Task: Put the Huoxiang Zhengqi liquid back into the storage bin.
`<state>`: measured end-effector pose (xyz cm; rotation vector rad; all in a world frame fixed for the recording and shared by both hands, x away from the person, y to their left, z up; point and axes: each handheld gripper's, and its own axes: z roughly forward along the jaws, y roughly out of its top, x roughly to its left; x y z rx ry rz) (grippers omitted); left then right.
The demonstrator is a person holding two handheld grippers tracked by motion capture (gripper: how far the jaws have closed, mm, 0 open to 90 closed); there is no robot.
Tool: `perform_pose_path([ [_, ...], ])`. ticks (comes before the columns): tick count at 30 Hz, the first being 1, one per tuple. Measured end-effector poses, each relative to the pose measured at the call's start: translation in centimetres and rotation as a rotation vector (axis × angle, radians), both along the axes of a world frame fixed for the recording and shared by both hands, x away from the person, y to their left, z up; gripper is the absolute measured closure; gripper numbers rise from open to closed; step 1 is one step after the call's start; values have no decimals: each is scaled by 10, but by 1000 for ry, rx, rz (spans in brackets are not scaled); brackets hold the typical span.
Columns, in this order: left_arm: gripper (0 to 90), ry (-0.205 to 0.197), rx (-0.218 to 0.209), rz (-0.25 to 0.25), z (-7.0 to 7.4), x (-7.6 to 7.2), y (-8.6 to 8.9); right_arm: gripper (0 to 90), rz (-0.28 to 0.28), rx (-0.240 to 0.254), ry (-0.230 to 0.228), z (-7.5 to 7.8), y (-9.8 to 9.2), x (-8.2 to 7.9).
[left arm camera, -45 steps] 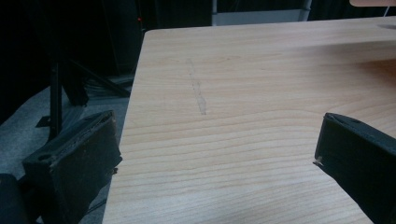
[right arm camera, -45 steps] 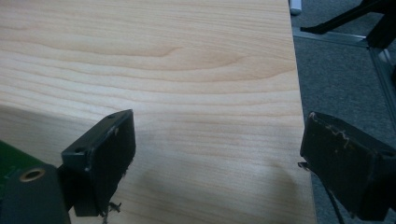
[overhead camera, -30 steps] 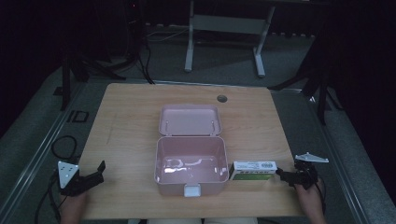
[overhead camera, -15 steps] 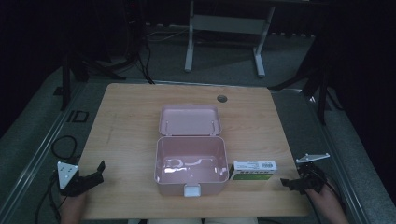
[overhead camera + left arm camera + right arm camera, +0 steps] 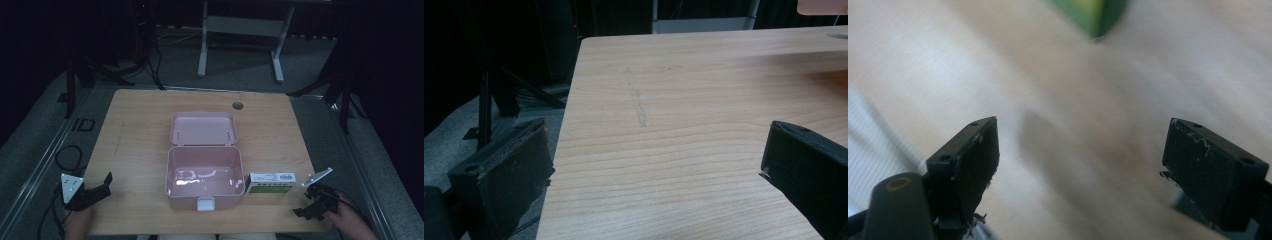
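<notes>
Pink box (image 5: 205,172) open, empty; green carton (image 5: 271,183) at its 3 o'clock, probably unpacked. Left gripper (image 5: 102,185) and right gripper (image 5: 306,207): wide, holding nothing.

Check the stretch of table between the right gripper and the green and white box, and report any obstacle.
Nothing visible: bare wood separates the right gripper from the green and white box, jaws open.
</notes>
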<state>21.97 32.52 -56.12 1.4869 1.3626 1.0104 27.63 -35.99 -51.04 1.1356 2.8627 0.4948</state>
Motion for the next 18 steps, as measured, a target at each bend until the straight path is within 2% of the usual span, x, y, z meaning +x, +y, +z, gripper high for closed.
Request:
perform_pose_path([
  [4,4,0,-1,-2,0,0,0,136,88,-12,26,1,10,-4],
  [6,4,0,-3,-2,0,0,0,131,126,-13,54,0,15,-5],
  [12,4,4,-4,-4,0,0,1,132,243,-52,89,-5,29,-11],
  [15,4,2,-4,-4,0,0,1,132,281,-72,77,-4,36,-14],
  [18,4,3,-4,-4,0,0,1,128,320,-79,84,-1,43,-15],
])
